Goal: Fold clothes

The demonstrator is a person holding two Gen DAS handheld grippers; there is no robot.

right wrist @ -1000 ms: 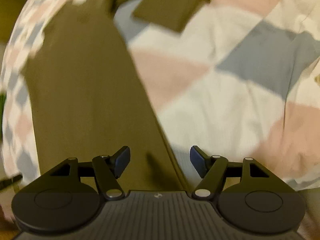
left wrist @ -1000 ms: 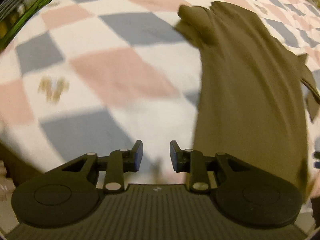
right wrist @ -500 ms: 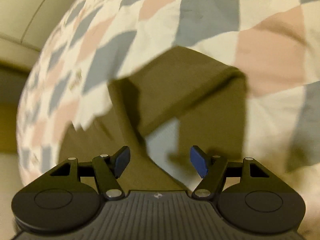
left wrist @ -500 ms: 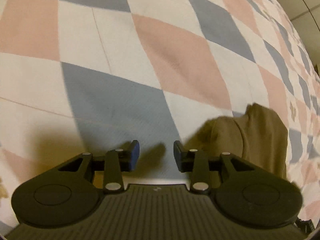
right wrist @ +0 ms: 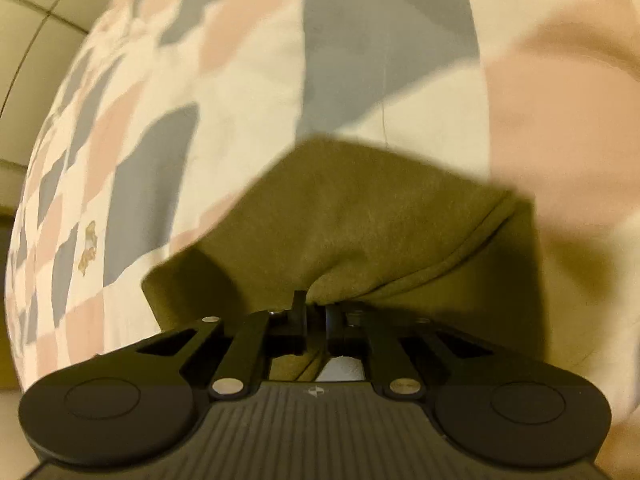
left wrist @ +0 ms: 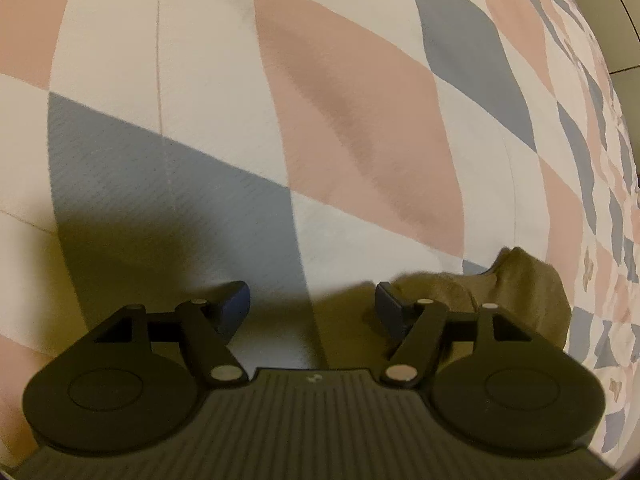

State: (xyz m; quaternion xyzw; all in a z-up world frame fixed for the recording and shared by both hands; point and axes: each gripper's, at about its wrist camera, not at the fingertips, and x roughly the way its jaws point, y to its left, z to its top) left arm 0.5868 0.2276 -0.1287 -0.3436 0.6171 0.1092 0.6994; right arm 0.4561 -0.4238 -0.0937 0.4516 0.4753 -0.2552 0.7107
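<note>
So the right claw [right wrist: 316, 316] is pinching the olive-green garment [right wrist: 360, 216], jaws pressed together with a bunch of the fabric gathered right between them. In the right wrist view the cloth fans out from that pinch point and fills the middle of the frame, with a stitched hem [right wrist: 480, 232] curving down the right side of it. A bit of it droops at lower left, next to the claw body. The picture is fairly blurry, so I can't make out more detail on the cloth.

The left claw [left wrist: 312, 300] is spread wide with nothing between its blue-padded fingers [left wrist: 236, 296]. It hangs low over the checkered bedspread [left wrist: 340, 100], all pink, grey-blue and white diamonds, with its shadow falling on the cover just in front of it. In the left wrist view a lump of the same olive garment [left wrist: 528, 280] sits at lower right, just behind the right-hand finger. Can't tell if they're touching.

Little tan printed motifs [right wrist: 88, 248] show on some of the bedspread squares at the left edge of the right wrist view.
</note>
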